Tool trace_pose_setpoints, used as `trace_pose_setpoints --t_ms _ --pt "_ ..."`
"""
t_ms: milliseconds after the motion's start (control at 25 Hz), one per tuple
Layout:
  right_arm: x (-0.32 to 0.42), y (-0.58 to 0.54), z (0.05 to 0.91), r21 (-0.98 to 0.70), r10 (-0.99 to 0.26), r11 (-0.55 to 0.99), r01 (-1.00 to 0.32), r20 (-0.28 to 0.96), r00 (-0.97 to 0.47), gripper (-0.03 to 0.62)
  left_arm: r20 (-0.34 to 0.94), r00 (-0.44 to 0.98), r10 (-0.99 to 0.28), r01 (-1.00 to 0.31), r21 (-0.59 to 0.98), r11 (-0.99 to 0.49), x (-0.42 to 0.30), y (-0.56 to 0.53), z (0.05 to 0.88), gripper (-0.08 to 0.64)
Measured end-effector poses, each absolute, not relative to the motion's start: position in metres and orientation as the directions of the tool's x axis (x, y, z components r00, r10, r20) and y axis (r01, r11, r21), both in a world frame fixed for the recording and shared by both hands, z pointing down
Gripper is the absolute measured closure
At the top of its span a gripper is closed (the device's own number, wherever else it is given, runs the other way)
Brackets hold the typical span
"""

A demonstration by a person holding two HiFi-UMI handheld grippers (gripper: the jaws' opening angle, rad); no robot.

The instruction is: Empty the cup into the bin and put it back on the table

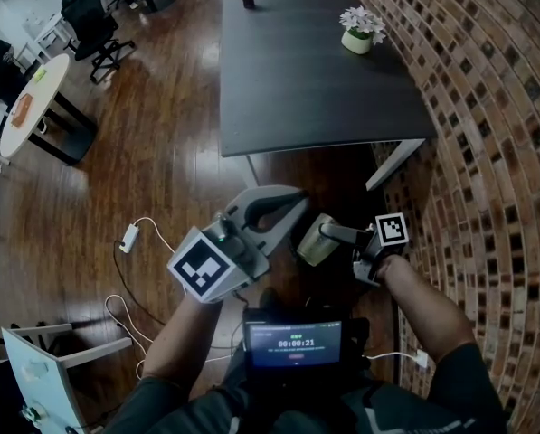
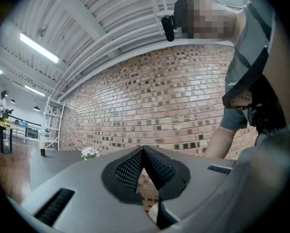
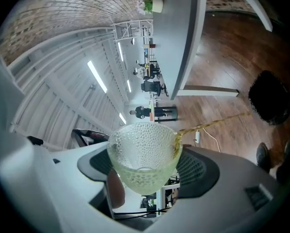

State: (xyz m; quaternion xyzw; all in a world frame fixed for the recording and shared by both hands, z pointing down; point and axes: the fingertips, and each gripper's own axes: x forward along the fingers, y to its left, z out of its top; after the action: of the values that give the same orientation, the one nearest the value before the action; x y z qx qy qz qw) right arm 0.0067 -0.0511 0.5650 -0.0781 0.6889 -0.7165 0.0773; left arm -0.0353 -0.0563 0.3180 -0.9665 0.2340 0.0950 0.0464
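The cup (image 3: 144, 159), dimpled glass likely stiff, slick and breakable, pours while fingers of the right gripper (image 3: 147, 168) clamp its lower body; the left gripper (image 2: 144, 152) has its fingers closed, empty.

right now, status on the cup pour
Left claw shut, empty. Right claw clamped on glass cup, tipped, amber stream running toward black bin. Nothing blocks the pour.
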Motion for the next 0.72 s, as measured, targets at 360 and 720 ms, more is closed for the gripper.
trace_pose_setpoints --t_ms 360,720 --pt "0.0022 -0.0519 0.5643 -0.998 -0.281 -0.047 0.048 -0.033 -0.959 0.204 -0.198 0.874 -0.445 -0.461 -0.044 -0.886 -0.0351 -0.0594 0.3190 0.566" --pt "0.0037 -0.0592 0.5580 -0.991 -0.343 -0.070 0.118 -0.087 -0.935 0.204 -0.200 0.875 -0.440 -0.457 -0.046 -0.888 -0.0336 -0.0602 0.3181 0.566"
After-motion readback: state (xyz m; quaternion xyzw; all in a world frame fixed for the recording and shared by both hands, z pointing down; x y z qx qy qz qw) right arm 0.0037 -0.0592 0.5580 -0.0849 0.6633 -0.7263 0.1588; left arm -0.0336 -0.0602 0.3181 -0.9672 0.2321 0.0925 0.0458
